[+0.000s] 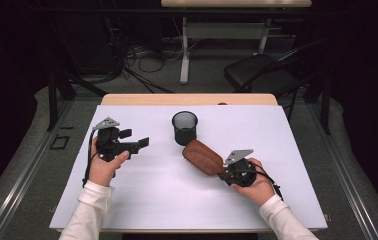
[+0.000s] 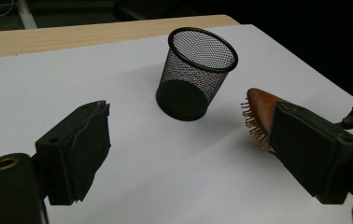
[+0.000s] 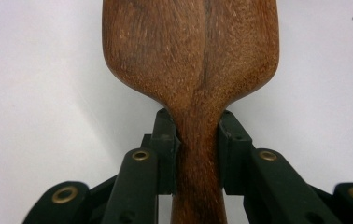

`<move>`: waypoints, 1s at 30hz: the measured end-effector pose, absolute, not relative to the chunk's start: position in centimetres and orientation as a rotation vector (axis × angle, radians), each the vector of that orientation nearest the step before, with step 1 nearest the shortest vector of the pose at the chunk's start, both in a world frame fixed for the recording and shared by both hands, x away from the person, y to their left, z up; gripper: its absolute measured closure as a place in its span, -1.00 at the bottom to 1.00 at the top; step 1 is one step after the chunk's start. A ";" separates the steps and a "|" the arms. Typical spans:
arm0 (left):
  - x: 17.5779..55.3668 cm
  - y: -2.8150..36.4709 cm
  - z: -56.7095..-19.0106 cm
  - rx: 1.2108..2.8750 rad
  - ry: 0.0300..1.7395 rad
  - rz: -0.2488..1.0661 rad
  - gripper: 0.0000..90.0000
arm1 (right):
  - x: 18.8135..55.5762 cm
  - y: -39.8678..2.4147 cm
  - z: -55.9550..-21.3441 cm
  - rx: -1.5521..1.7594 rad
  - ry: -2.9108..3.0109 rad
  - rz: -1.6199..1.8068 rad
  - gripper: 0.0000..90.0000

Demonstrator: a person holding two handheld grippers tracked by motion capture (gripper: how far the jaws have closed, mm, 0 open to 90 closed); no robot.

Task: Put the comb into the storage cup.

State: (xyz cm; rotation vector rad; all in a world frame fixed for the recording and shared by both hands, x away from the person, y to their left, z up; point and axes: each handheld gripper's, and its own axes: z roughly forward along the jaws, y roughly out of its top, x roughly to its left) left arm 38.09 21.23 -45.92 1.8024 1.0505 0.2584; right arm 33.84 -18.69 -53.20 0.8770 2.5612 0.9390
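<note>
Our right gripper [image 3: 198, 140] is clamped on the neck of the wooden hairbrush [image 3: 191, 51], whose head lies right of the surface's middle, toward the mesh cup [image 1: 184, 127] nearer the far edge. We judge it stiff, light and smooth, so this narrow handle suits best. The left gripper [image 2: 184, 158] hangs open near the left edge. Its view shows bristles underneath; the right gripper view shows the pads' contact.

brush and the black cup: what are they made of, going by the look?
Hairbrush: looks like wood, reddish-brown with a smooth, slightly satin finish; grain lines and a dark streak run along its back. The bristles look like pale pins, material unclear. Cup: apparently metal wire mesh, painted or coated matte black; you can see through the fine grid, with a solid rim and base.
</note>
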 end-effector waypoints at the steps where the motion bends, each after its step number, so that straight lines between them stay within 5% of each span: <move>1: 38.1 21.2 -45.9 1.802 1.050 0.259 -0.71 | 33.8 -18.7 -53.1 0.885 2.556 0.947 0.60; 30: 38.0 20.7 -46.0 1.794 1.034 0.231 -0.72 | 33.3 -17.8 -51.4 0.869 2.424 1.154 0.60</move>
